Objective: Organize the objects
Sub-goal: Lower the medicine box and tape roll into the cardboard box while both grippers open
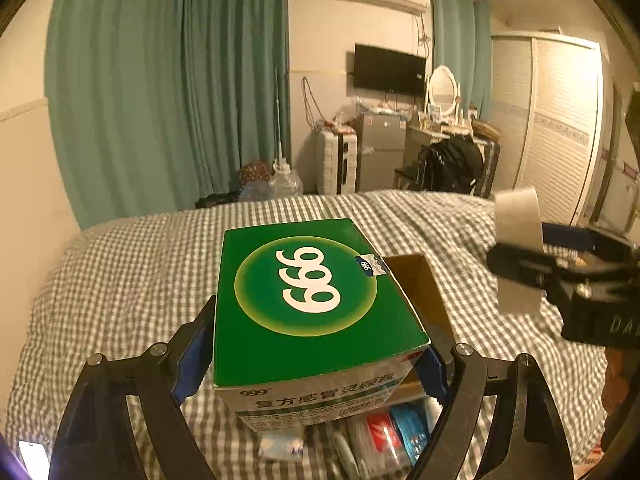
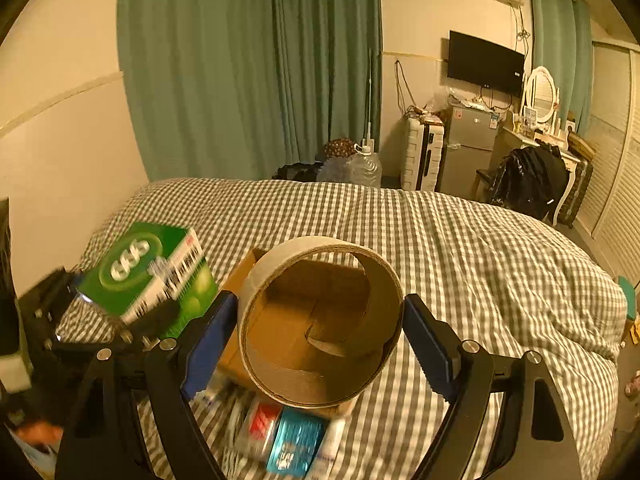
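Observation:
A green medicine box (image 1: 308, 292) marked 999 is clamped between the blue pads of my left gripper (image 1: 316, 364) and held above the bed. Just behind it, an open brown cardboard box (image 1: 420, 292) sits on the cover. My right gripper (image 2: 320, 340) is shut on a wide tape roll (image 2: 320, 384), white outside and brown inside, held on its side over that cardboard box (image 2: 244, 272). In the left wrist view the roll (image 1: 516, 216) and right gripper (image 1: 532, 252) hang at the right. The right wrist view shows the green box (image 2: 152, 276) to the left, blurred.
A grey checked bed cover (image 2: 460, 248) lies under everything. Small packets lie near the cardboard box's front, among them a red and white one (image 1: 380, 428) and a blue one (image 2: 296, 440). A lit phone (image 1: 32, 456) rests at the near left. Curtains and furniture stand far behind.

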